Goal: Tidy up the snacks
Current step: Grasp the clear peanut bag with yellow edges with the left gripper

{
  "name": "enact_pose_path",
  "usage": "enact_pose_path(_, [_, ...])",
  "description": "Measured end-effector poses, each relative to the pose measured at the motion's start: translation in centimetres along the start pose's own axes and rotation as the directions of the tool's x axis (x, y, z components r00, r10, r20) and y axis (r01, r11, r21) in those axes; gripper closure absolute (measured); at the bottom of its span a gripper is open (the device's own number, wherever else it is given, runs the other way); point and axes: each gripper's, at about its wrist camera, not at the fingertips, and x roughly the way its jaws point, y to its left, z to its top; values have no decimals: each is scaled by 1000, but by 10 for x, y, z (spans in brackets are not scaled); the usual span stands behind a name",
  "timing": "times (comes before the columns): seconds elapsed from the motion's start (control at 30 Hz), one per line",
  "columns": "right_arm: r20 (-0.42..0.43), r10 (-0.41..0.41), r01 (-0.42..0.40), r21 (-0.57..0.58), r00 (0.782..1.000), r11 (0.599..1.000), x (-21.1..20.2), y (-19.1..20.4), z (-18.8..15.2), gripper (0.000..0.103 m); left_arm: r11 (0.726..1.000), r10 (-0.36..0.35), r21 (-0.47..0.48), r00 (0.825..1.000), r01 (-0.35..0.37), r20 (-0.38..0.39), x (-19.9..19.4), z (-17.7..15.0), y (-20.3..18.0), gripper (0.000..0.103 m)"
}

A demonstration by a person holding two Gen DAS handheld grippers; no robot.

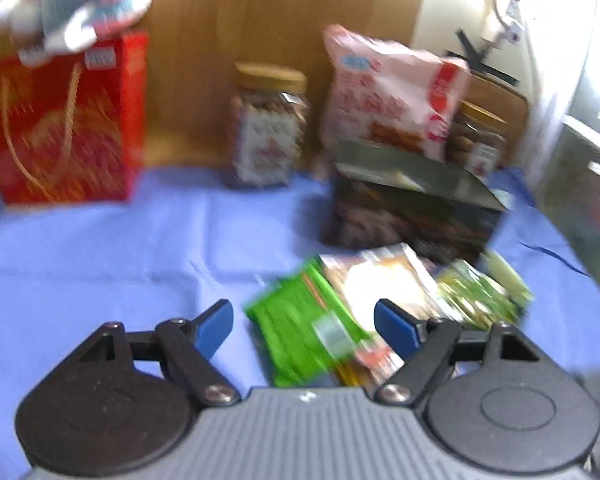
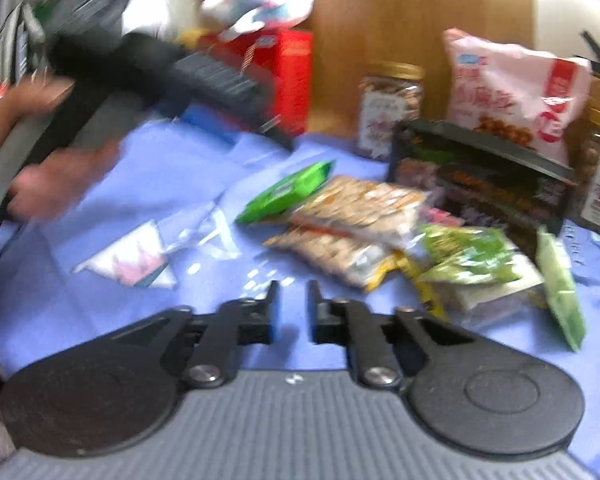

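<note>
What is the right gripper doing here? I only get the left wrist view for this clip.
Observer: The right gripper hovers over the blue cloth. Its fingers are narrowly apart with nothing between them.
Operator: Is anything lying on the cloth that I can't see, away from the green packet?
Observer: Yes. In the right wrist view, a flat white-and-pink wrapper lies alone to the left of the snack pile.
Operator: The pale pack next to the green one is a blur for me. Is it a single pack?
Observer: No, there are two cracker packs, one lying partly over the other.
</note>
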Motion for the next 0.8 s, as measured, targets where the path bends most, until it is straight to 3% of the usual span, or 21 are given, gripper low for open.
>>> enact_pose_path(0.03, [9,-16,16,30,1000,999,0,-7,2,50,999,-44,-12,999,43,-28,1,-5,1,23])
enact_pose_path(0.07, [10,-28,28,58,1000,998,3,-14,3,46,996,-84,-24,995,83,-52,2,-10,2,24])
enact_pose_path(0.13, [-10,-31,32,87,999,996,10,-23,5,46,990,-137,-41,986,134,-96,8,-18,0,24])
enact_pose_path(0.23, [-41,-35,40,118,999,992,26,-32,4,47,991,-132,-55,982,125,-137,24,-25,-4,24])
enact_pose_path(0.3, [-61,-15,24,150,998,988,35,-36,5,57,985,-163,-83,976,152,-146,36,-25,-4,24])
enact_pose_path(0.33, [-58,-9,18,157,998,987,38,-37,6,72,984,-169,-85,977,158,-132,40,-24,-4,24])
enact_pose_path(0.37, [-56,-12,21,155,998,988,39,-37,6,78,985,-159,-82,980,150,-122,43,-23,-5,29])
enact_pose_path(0.43, [-50,-4,11,146,999,989,37,-34,7,86,983,-170,-84,978,161,-123,46,-21,-9,51])
enact_pose_path(0.5, [-55,-1,7,115,999,993,29,-28,5,90,978,-198,-89,970,187,-140,43,-24,-13,59])
enact_pose_path(0.6, [-74,36,-31,70,997,997,13,-14,-1,90,981,-196,-29,968,193,-158,25,-37,-23,62])
enact_pose_path(0.73, [-88,145,-143,28,986,989,-12,3,-12,88,977,-207,19,963,213,-174,-11,-63,-27,59])
enact_pose_path(0.8, [-85,171,-171,9,982,985,-18,7,-15,83,978,-199,24,964,206,-177,-23,-73,-25,37])
